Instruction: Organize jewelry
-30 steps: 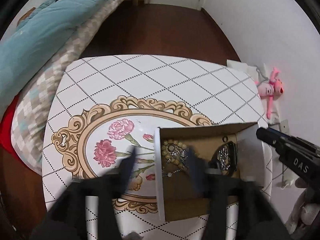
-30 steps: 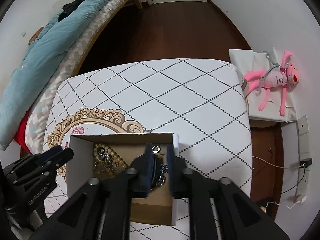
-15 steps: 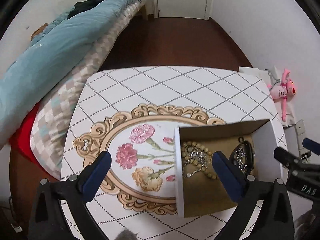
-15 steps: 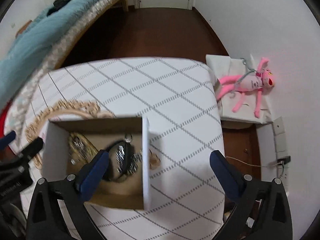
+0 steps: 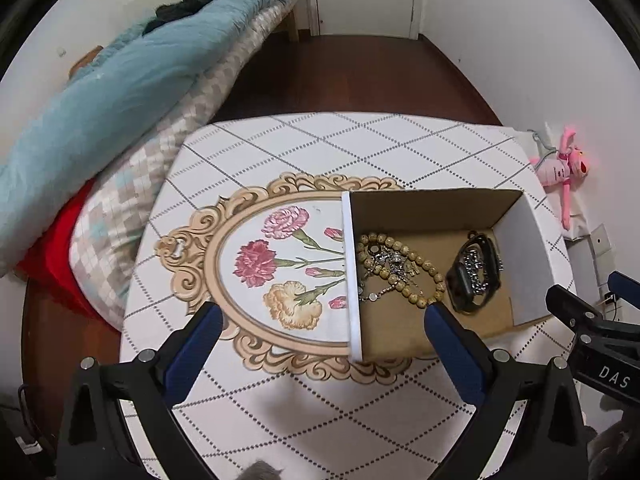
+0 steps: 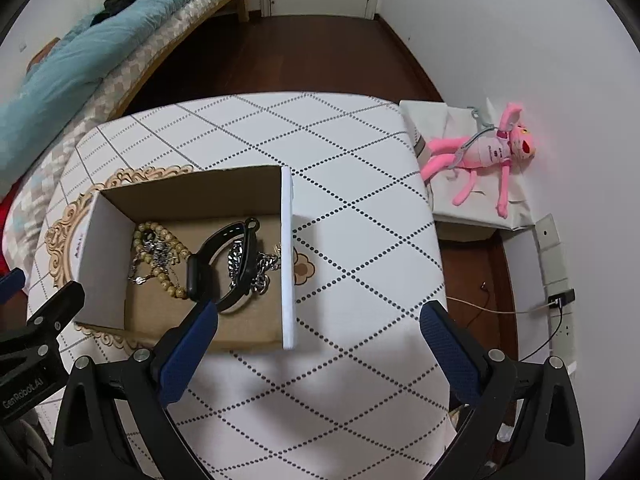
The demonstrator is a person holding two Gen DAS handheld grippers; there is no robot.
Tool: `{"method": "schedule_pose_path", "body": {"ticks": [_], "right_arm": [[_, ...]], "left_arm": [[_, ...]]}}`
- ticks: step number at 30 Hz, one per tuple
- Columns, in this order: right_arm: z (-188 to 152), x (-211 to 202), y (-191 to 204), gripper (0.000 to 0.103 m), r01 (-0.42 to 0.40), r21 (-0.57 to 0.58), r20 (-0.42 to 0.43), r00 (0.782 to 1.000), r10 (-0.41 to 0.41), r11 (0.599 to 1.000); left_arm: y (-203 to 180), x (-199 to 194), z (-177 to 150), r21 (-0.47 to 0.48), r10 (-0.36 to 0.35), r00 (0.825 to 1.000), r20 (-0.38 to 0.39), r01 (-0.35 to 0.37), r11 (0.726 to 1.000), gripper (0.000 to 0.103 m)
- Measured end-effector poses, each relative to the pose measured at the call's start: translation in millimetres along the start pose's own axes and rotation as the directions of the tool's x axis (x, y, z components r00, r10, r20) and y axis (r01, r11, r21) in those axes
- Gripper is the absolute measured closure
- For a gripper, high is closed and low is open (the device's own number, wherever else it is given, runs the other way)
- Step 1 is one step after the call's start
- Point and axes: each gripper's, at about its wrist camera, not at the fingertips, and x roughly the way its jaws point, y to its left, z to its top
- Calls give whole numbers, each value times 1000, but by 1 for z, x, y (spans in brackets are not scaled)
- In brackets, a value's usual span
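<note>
An open cardboard box (image 5: 524,236) (image 6: 288,264) stands on the patterned table. Inside lie a tan bead bracelet (image 5: 404,256) (image 6: 160,240), silver chains (image 5: 394,260) (image 6: 264,264) and a black smartwatch (image 5: 474,276) (image 6: 212,256). My left gripper (image 5: 320,320) is open and empty, raised above the table at the box's left wall. My right gripper (image 6: 320,320) is open and empty, raised above the table just right of the box. Each gripper shows at the edge of the other's view, the right one (image 5: 592,320) and the left one (image 6: 40,320).
The table (image 6: 340,152) has a white diamond-pattern cloth with a flower medallion (image 5: 280,268). A bed with a blue quilt (image 5: 120,92) lies to the left. A pink plush toy (image 6: 480,152) lies on a white box at the right wall. Cables and sockets (image 6: 556,304) are nearby.
Both grippers have opened and drawn back up away from the box. The right gripper let go of the smartwatch, which now lies in the box.
</note>
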Motion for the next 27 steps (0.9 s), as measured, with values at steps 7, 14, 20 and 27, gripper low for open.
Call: {"method": "schedule_pose_path", "body": {"ticks": [7, 14, 20, 27], "right_arm": [[-24, -48, -5, 1, 12, 11, 95, 995, -13, 1000], [-51, -107, -13, 1, 7, 36, 178, 984, -14, 999], [-69, -166, -15, 0, 18, 45, 266, 963, -29, 999], [-83, -217, -16, 0, 8, 45, 332, 943, -22, 999]], "left_arm": [[2, -52, -21, -13, 39, 996, 84, -38, 999, 0], [4, -106, -42, -24, 7, 988, 153, -4, 1000, 0], [2, -153, -54, -19, -26, 977, 211, 31, 999, 0], [4, -195, -63, -29, -58, 967, 247, 67, 997, 0]]}}
